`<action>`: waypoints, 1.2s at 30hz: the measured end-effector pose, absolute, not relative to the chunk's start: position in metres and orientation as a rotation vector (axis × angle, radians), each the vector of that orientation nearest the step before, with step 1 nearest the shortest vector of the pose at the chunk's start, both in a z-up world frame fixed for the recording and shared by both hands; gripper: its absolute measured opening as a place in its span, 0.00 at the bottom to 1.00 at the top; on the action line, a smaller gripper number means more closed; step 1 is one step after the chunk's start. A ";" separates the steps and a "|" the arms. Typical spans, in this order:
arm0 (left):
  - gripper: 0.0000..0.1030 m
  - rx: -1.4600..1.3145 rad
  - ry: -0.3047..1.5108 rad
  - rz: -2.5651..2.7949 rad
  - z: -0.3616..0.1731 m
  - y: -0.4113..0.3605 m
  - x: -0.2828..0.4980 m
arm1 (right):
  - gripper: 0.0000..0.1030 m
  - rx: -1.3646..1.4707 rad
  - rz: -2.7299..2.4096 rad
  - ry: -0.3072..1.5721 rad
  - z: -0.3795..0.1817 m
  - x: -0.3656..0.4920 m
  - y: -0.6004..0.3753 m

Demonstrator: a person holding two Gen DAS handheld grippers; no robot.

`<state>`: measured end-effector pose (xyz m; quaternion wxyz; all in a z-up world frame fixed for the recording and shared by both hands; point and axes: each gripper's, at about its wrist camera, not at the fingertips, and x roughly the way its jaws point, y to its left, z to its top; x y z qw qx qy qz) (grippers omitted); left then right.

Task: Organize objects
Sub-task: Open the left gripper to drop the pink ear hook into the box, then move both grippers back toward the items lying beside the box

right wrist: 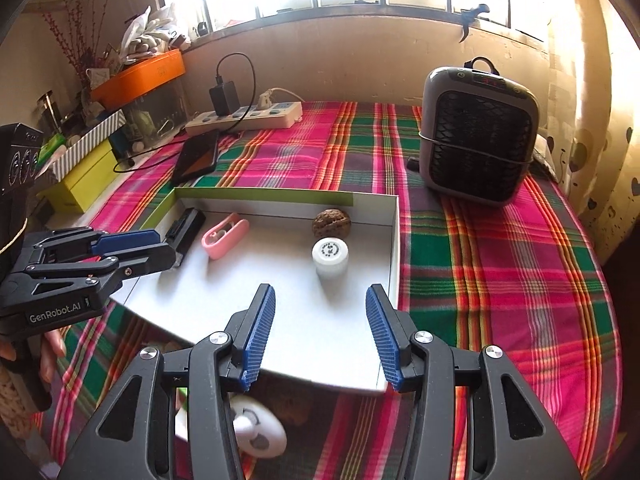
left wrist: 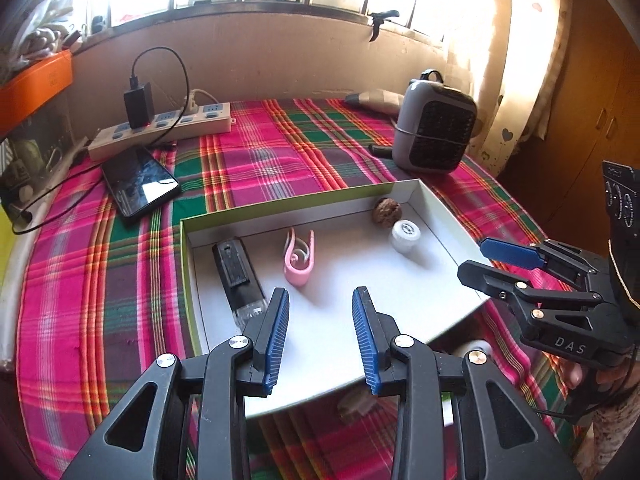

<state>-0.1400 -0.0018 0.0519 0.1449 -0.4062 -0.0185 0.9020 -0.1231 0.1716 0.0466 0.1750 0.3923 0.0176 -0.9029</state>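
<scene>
A shallow white box (left wrist: 440,304) (right wrist: 352,344) with green outer sides lies on the plaid cloth. In it are a black lighter (left wrist: 239,276) (right wrist: 186,232), a pink clip (left wrist: 298,258) (right wrist: 224,237), a walnut (left wrist: 387,210) (right wrist: 331,222) and a white cap (left wrist: 405,236) (right wrist: 330,258). My left gripper (left wrist: 320,336) (right wrist: 160,246) is open and empty over the box's near left. My right gripper (right wrist: 320,334) (left wrist: 476,258) is open and empty over the box's near right. Below the box's near edge lie a white round object (right wrist: 260,428) and a second walnut (right wrist: 292,406) (left wrist: 354,404), partly hidden.
A grey heater (left wrist: 434,124) (right wrist: 478,132) stands at the back right. A phone (left wrist: 140,184) (right wrist: 198,156) and a power strip with charger (left wrist: 160,124) (right wrist: 244,114) lie at the back left. A yellow box (right wrist: 80,184) and an orange bin (right wrist: 138,74) stand left.
</scene>
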 end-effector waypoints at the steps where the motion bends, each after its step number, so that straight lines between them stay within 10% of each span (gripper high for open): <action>1: 0.30 -1.160 -0.060 2.602 0.053 -0.002 -0.135 | 0.47 1.107 -2.560 0.041 0.047 -0.120 0.173; 36: 0.34 -1.280 -0.169 2.488 0.012 0.024 -0.080 | 0.47 1.089 -2.558 -0.094 0.026 -0.045 0.187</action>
